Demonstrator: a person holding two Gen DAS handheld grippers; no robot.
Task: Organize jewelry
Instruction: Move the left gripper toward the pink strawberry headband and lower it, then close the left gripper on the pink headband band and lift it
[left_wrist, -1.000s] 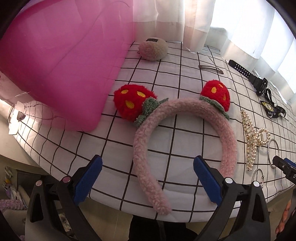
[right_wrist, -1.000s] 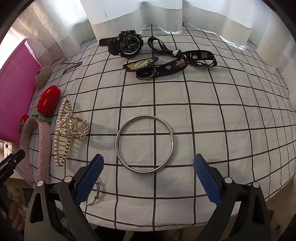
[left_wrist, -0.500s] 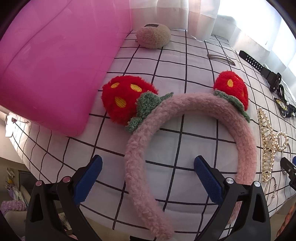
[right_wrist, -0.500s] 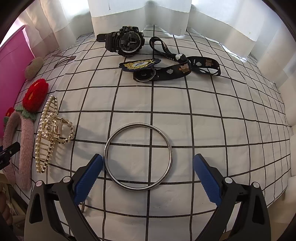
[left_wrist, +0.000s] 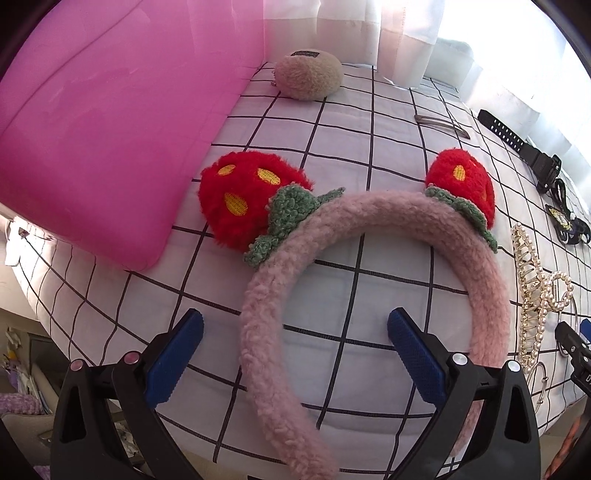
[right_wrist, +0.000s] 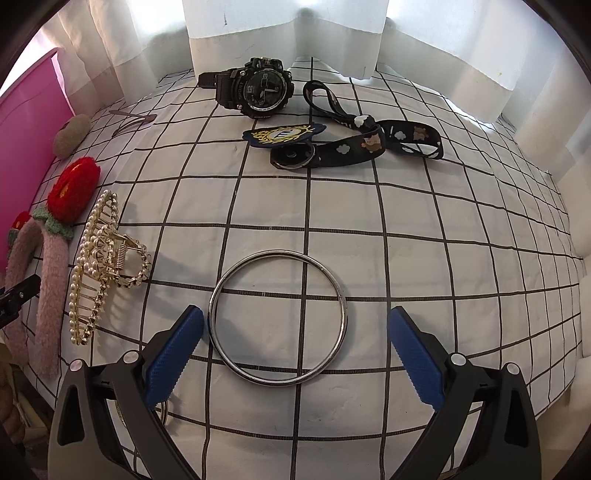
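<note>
A fuzzy pink headband (left_wrist: 373, 221) with two red strawberry ears lies on the checked cloth. My left gripper (left_wrist: 295, 354) is open and its fingers straddle the headband's left arm low over the cloth. A silver bangle (right_wrist: 277, 317) lies flat in front of my open right gripper (right_wrist: 295, 354), between its fingertips. A pearl hair claw (right_wrist: 99, 266) lies left of the bangle and also shows in the left wrist view (left_wrist: 535, 291). The headband also shows at the left edge of the right wrist view (right_wrist: 51, 280).
A pink box (left_wrist: 99, 110) stands at the left. A beige fuzzy clip (left_wrist: 308, 79), a flat hair clip (left_wrist: 441, 125), a black watch (right_wrist: 255, 90), a badge (right_wrist: 284, 134) and a black lanyard (right_wrist: 369, 144) lie further back. White curtains close the far side.
My left gripper has moved forward and down over the headband, which now fills the view. My right gripper has moved closer to the bangle, which now sits between its fingertips.
</note>
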